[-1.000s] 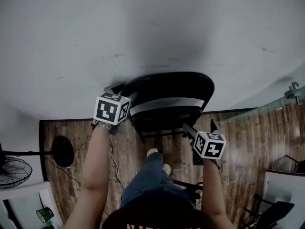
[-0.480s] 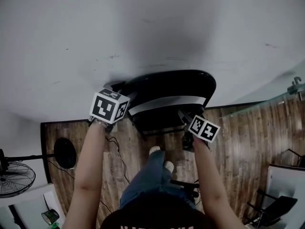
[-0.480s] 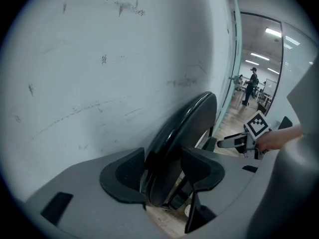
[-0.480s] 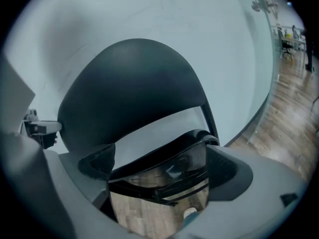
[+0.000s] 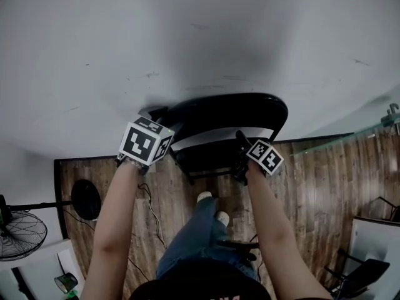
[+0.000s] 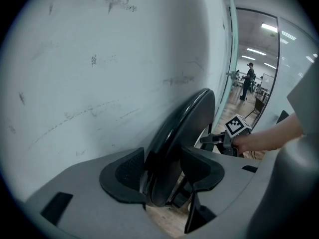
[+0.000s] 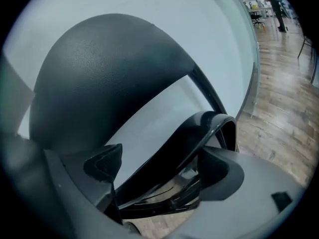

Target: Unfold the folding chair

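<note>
A black folding chair (image 5: pixel 220 110) stands folded against the white wall (image 5: pixel 187 36), its seat (image 5: pixel 209 156) tipped up below the backrest. My left gripper (image 5: pixel 160 115) is shut on the backrest's left edge (image 6: pixel 182 128), which runs between its pads (image 6: pixel 125 171). My right gripper (image 5: pixel 240 139) reaches the seat's right side. In the right gripper view the seat's curved rim (image 7: pixel 199 133) lies between my right gripper's (image 7: pixel 159 166) jaws. They have just been closing, and a gap still shows by the left pad (image 7: pixel 105 162).
The floor is wood planks (image 5: pixel 312 186). A standing fan (image 5: pixel 22 233) and a round black base (image 5: pixel 84 199) are at the left, with a cable (image 5: pixel 153 214) trailing on the floor. A glass partition (image 5: pixel 350 139) runs at the right. The person's legs and shoes (image 5: pixel 209 208) are just before the chair.
My right gripper has rolled and moved from beside the seat's lower right corner in onto the seat's rim. The left gripper has stayed on the backrest.
</note>
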Motion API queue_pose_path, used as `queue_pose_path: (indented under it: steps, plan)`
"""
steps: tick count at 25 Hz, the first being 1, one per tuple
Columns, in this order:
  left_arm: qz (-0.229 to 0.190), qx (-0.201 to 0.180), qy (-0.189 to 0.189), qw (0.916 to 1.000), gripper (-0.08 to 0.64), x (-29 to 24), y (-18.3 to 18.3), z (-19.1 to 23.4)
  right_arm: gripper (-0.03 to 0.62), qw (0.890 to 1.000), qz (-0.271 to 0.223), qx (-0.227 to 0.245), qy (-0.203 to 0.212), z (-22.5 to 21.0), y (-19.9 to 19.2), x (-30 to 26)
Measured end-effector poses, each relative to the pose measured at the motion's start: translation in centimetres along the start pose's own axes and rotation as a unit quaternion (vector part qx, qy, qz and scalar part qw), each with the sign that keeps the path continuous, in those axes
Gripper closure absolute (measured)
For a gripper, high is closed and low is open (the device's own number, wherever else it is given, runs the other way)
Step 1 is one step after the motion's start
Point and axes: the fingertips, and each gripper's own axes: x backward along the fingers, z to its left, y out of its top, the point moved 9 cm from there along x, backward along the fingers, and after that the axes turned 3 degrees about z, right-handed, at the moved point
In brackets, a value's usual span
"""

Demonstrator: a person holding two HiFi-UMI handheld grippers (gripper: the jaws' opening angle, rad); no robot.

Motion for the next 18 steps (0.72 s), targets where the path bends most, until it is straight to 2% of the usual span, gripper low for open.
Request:
queue_pose_path:
  steps: [1, 3, 5, 11, 18]
  plan:
    - [-0.001, -0.003, 0.004, 1.0, 0.346, 0.0, 0.0, 0.0, 0.135, 1.0, 0.009, 0.004, -0.006, 0.2, 0.1, -0.4]
    - [-0.002, -0.01, 0.015, 0.9998, 0.348, 0.1, 0.0, -0.2, 0.296, 0.999, 0.023, 0.003, -0.023, 0.2, 0.0, -0.7]
    - [0.002, -0.019, 0.024, 0.9995, 0.348, 0.1, 0.0, -0.5, 0.338, 0.999, 0.02, -0.018, -0.021, 0.1, -0.3, -0.6]
    - [0.009, -0.026, 0.035, 0.999, 0.348, 0.2, 0.1, -0.8, 0.357, 1.0, -0.011, -0.016, -0.012, 0.2, -1.0, 0.0]
    - [0.017, -0.036, 0.037, 0.9985, 0.351, 0.9, -0.3, -1.9, 0.359, 1.0, -0.018, -0.013, -0.004, -0.4, -1.8, 1.1]
